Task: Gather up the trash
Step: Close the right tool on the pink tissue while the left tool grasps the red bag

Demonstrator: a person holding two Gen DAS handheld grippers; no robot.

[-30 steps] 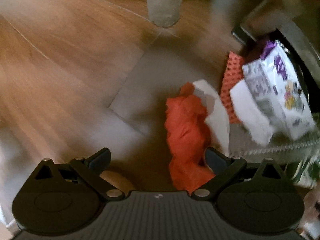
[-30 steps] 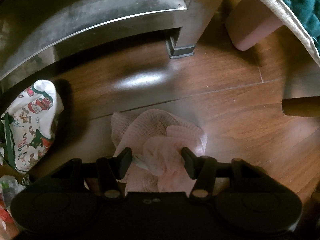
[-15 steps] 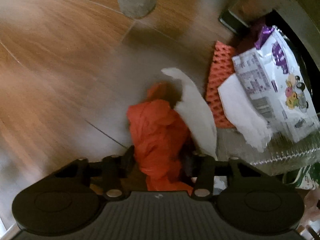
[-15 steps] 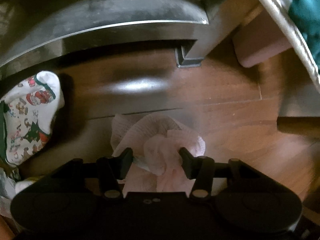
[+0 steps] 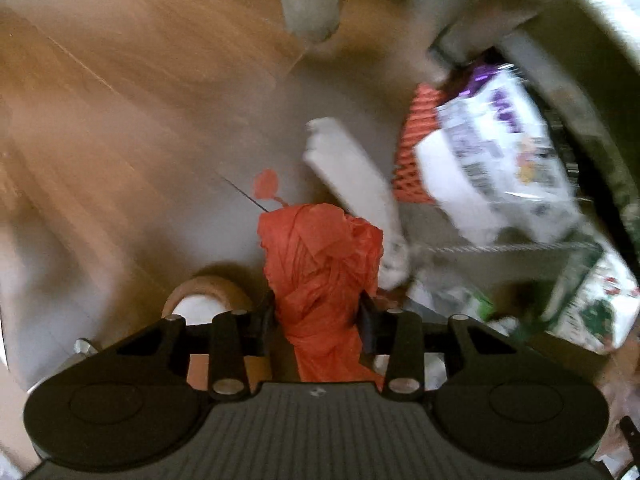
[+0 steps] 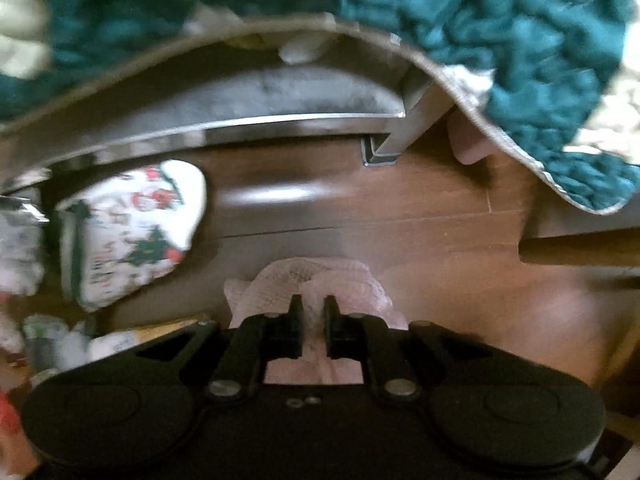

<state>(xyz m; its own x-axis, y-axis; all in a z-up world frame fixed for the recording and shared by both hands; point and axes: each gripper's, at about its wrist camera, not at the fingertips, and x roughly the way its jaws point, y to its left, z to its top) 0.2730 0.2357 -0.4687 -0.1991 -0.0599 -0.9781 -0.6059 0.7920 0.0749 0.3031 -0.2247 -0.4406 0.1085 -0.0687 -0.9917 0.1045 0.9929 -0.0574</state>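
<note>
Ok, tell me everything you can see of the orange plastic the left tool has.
The orange plastic looks like a thin, crinkly bag or film, twisted and bunched into a rough upright column. The left tool is shut on its lower part, one finger pressing each side, and its tail runs down toward the tool body. A small orange scrap on a thin strand sticks out above it. A white crumpled paper lies close against its right side; whether they touch is unclear.

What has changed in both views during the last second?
The left gripper closed on the orange bag, which was lying loose between its open fingers one second ago. The right gripper closed tight on the pink net, which its fingers only straddled before, and this view tilted up. The snack bag, orange mesh and printed bag stay on the floor.
</note>
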